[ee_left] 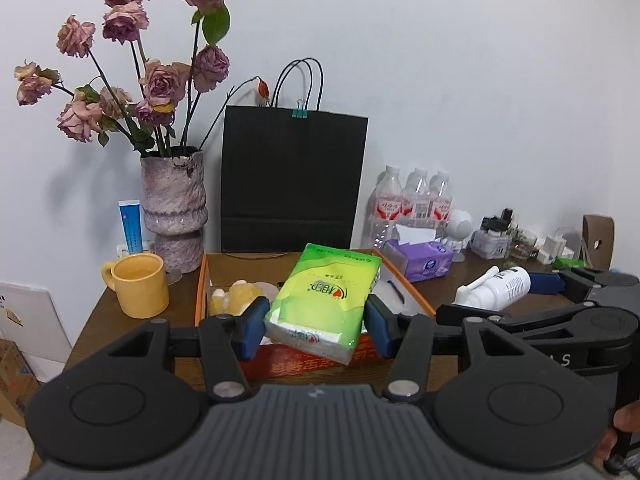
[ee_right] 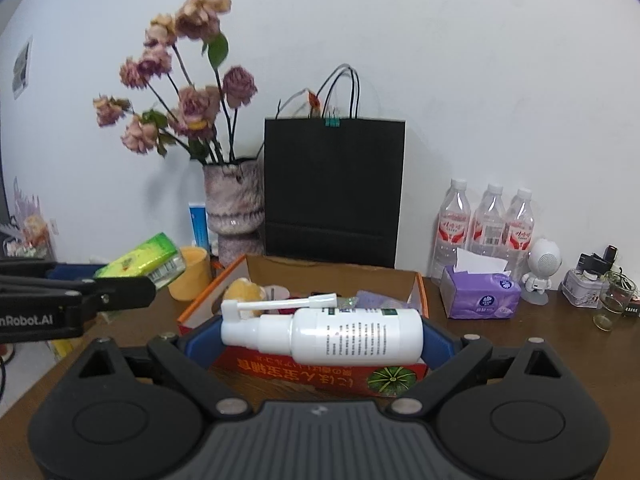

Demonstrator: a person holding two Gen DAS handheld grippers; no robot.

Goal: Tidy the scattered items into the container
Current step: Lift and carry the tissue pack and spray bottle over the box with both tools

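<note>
A green tissue pack (ee_left: pixel 320 300) is clamped between the blue pads of the left hand-held gripper (ee_left: pixel 316 326), its long axis running away from the camera, far end tilted up, above the front wall of the orange cardboard box (ee_left: pixel 202 280). A white spray bottle (ee_right: pixel 340 330) is gripped end to end by the right hand-held gripper (ee_right: pixel 320 344), lying crosswise above the box front, nozzle pointing right (folded back along the bottle). Only the right wrist view shows the printed pumpkin on the box front; only the left shows a yellow mug (ee_left: pixel 138 284) fully, near the worktop's (ee_left: pixel 120 332) left edge.
</note>
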